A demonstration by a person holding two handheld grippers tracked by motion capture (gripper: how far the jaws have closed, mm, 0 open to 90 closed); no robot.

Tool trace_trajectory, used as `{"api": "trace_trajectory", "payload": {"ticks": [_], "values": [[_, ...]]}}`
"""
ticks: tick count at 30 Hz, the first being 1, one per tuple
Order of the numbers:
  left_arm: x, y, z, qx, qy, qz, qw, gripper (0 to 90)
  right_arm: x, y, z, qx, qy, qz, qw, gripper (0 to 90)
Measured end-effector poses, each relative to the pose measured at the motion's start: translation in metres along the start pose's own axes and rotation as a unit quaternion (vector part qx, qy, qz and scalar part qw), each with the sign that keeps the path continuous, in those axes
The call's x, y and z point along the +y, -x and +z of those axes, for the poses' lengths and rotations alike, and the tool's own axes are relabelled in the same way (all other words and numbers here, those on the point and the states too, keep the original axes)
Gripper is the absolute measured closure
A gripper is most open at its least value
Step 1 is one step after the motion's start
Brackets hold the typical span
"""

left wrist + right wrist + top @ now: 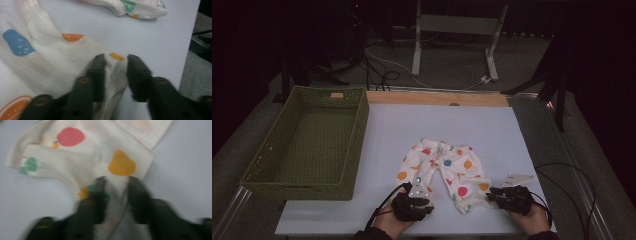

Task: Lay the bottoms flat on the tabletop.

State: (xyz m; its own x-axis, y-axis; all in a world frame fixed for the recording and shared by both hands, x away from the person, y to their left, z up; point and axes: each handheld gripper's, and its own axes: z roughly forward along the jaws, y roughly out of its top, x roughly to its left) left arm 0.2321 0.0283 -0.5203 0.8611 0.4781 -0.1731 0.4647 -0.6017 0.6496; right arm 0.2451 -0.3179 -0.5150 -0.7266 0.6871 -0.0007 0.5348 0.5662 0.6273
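A small pair of cream trousers (444, 167) printed with coloured fruit lies flat on the white table top (492, 125), waistband away from me and legs toward me. My left gripper (416, 196) sits at the hem of the left leg. In the left gripper view its jaws (116, 60) pinch a bunched fold of the cloth (113, 72). My right gripper (490, 194) is at the hem of the right leg. In the right gripper view, which is blurred, its jaws (116, 181) close on the cloth edge (117, 190) just below an orange pear print.
A green woven basket (357, 135) with nothing in it stands at the left of the table, right beside the white surface. A wooden strip (437, 97) runs along the far edge. Black cables (572, 175) loop off the table's right side.
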Motion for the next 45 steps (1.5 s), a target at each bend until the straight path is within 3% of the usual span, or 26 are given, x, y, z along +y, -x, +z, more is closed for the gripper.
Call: {"api": "trace_trajectory", "payload": {"ticks": [1, 2, 3, 9, 14, 17, 18, 23, 27, 29, 30, 32, 33, 38, 39, 43, 45], "values": [[0.0, 0.001, 0.0, 0.001, -0.001, 0.003, 1.0, 83.4, 0.0, -0.001, -0.001, -0.001, -0.002, -0.001, 1.0, 87.0], [0.0, 0.001, 0.0, 0.001, -0.001, 0.003, 1.0, 87.0, 0.0, -0.001, -0.001, -0.001, -0.002, -0.001, 1.0, 87.0], [0.0, 0.002, 0.0, -0.008, 0.002, 0.001, 1.0, 88.9, 0.0, 0.0, -0.001, 0.014, -0.005, 0.002, 0.9999, 89.1], [-0.002, 0.006, -0.002, -0.023, 0.004, 0.002, 0.9997, 89.6, -0.002, -0.001, -0.005, 0.039, -0.01, 0.013, 0.9991, 90.0], [-0.001, 0.006, -0.004, -0.022, 0.014, 0.002, 0.9997, 86.1, -0.006, -0.007, -0.011, 0.051, -0.014, 0.007, 0.9986, 89.2], [0.001, 0.005, -0.002, -0.019, 0.017, -0.008, 0.9997, 79.2, 0.001, -0.008, -0.011, 0.052, 0.002, 0.015, 0.9985, 77.8], [0.001, 0.005, -0.002, -0.019, 0.017, -0.008, 0.9997, 78.6, 0.001, -0.008, -0.011, 0.052, 0.002, 0.015, 0.9985, 77.8], [0.007, 0.005, 0.003, -0.017, 0.023, -0.009, 0.9995, 73.5, 0.016, -0.018, -0.003, 0.091, 0.018, -0.018, 0.9955, 64.3], [0.011, 0.006, 0.006, -0.018, 0.024, -0.008, 0.9995, 71.5, 0.019, -0.024, 0.002, 0.108, 0.016, -0.03, 0.9935, 61.4], [0.012, 0.006, 0.007, -0.017, 0.022, -0.005, 0.9996, 70.7, 0.019, -0.025, 0.005, 0.111, 0.012, -0.032, 0.9932, 62.9], [0.012, 0.006, 0.007, -0.017, 0.022, -0.006, 0.9996, 70.5, 0.02, -0.027, 0.01, 0.11, 0.004, -0.035, 0.9932, 76.5], [0.012, 0.007, 0.006, -0.016, 0.022, -0.005, 0.9996, 70.4, 0.02, -0.027, 0.011, 0.113, 0.003, -0.04, 0.9928, 80.5], [0.011, 0.006, 0.005, -0.016, 0.021, -0.004, 0.9996, 70.2, 0.02, -0.028, 0.011, 0.121, 0.001, -0.042, 0.9918, 87.3], [0.009, 0.005, 0.0, -0.014, 0.026, -0.006, 0.9995, 69.2, 0.018, -0.033, 0.006, 0.145, -0.009, -0.048, 0.9883, 88.0], [0.009, 0.004, -0.002, -0.013, 0.028, -0.007, 0.9995, 68.7, 0.016, -0.034, 0.003, 0.154, -0.009, -0.048, 0.9868, 86.6], [0.006, 0.002, -0.004, -0.009, 0.031, -0.012, 0.9994, 66.8, 0.019, -0.033, 0.003, 0.155, 0.001, -0.034, 0.9874, 74.1], [0.005, 0.001, -0.004, -0.01, 0.03, -0.013, 0.9994, 65.7, 0.021, -0.033, 0.005, 0.149, 0.004, -0.042, 0.988, 69.8]]}}
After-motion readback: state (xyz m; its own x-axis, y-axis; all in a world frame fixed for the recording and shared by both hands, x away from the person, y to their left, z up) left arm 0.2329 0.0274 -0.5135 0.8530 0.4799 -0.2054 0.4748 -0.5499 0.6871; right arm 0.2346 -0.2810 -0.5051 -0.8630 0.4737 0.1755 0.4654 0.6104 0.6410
